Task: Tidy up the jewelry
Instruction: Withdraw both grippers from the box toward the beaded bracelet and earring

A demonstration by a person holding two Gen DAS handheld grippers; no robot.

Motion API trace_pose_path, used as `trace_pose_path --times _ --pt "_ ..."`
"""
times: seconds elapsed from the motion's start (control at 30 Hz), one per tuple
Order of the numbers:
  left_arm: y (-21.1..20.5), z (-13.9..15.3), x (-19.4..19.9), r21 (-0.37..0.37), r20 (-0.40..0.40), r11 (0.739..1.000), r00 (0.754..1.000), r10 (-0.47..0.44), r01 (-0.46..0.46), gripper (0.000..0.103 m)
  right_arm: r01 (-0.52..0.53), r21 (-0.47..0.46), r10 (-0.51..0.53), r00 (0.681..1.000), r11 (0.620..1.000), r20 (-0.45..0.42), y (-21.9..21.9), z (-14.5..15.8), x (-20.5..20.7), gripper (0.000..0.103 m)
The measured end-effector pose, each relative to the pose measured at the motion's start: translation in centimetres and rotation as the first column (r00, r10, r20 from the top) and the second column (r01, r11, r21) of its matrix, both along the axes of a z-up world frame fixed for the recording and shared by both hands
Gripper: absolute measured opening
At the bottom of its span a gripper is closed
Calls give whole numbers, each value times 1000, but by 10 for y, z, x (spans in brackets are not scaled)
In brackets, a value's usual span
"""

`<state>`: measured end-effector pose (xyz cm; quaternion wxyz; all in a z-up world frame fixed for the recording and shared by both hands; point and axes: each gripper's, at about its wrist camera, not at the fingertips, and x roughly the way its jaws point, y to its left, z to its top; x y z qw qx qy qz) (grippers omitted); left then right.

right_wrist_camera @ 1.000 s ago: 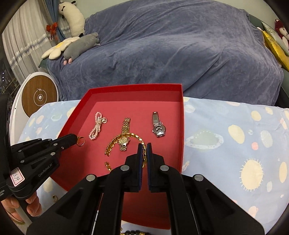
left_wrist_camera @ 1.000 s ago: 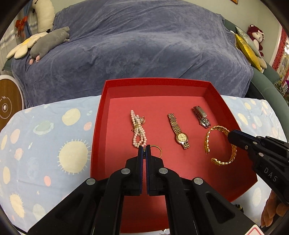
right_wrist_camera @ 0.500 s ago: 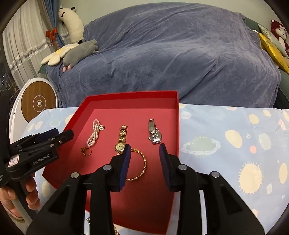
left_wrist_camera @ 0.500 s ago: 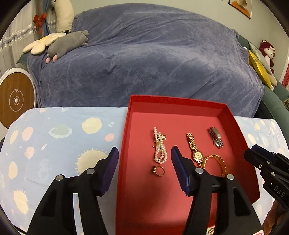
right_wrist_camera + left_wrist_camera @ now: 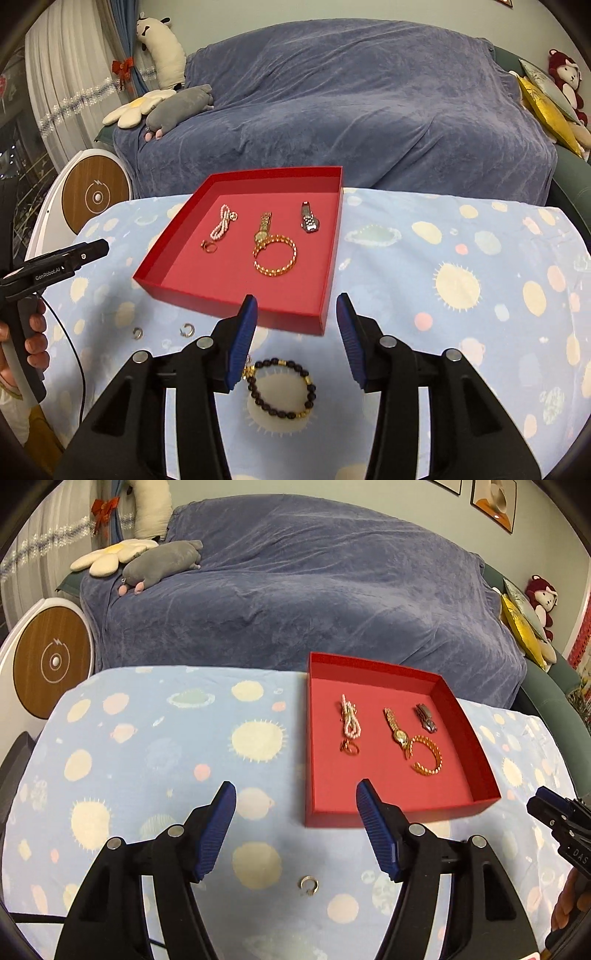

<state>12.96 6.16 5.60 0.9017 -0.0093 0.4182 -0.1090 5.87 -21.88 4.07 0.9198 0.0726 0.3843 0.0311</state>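
A red tray (image 5: 476,760) (image 5: 332,273) on the table holds a pearl bracelet (image 5: 349,720) (image 5: 221,225), a gold ring (image 5: 349,747) (image 5: 209,246), a gold watch (image 5: 395,726) (image 5: 263,229), a silver watch (image 5: 425,718) (image 5: 308,218) and a gold bangle (image 5: 426,755) (image 5: 275,256). My left gripper (image 5: 295,805) is open and empty, in front of the tray's left corner, above a small silver ring (image 5: 307,885). My right gripper (image 5: 295,325) is open and empty over a dark bead bracelet (image 5: 282,387) in front of the tray. Two silver rings (image 5: 188,329) (image 5: 137,333) lie left of it.
The table carries a light blue cloth (image 5: 147,760) (image 5: 461,295) with sun and planet prints. A sofa under a blue-grey cover (image 5: 295,590) (image 5: 351,103) stands behind. A round white and wood device (image 5: 48,661) (image 5: 92,195) stands at the left.
Both grippers have opened and pulled back from the tray toward me. The gold ring and the gold bangle now lie in the tray. The bead bracelet and silver rings have come into view.
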Motion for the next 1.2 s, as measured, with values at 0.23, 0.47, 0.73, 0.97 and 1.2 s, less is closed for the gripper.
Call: trace_pose_path --times 0.23,0.47,0.73,0.97,1.2 --pt "-2 -40 -39 53 -66 999 998 0 4 65 4 12 -3 998 1000 -57 7 -25 -34 43" --pt "-20 -73 -40 114 -75 993 997 -31 39 65 -16 -31 13 994 999 -112 25 -60 -27 43" --pt "-24 -91 -33 100 -95 993 994 -58 67 62 2 -23 -5 993 1000 -120 20 -67 -22 43" --pt "-35 -95 -33 134 -77 987 994 -81 91 49 7 -25 -10 990 1000 -144 19 -74 -12 43" --pt "-39 -94 -34 133 -66 985 993 -98 106 22 14 -26 -18 986 1000 -168 15 -83 -2 33"
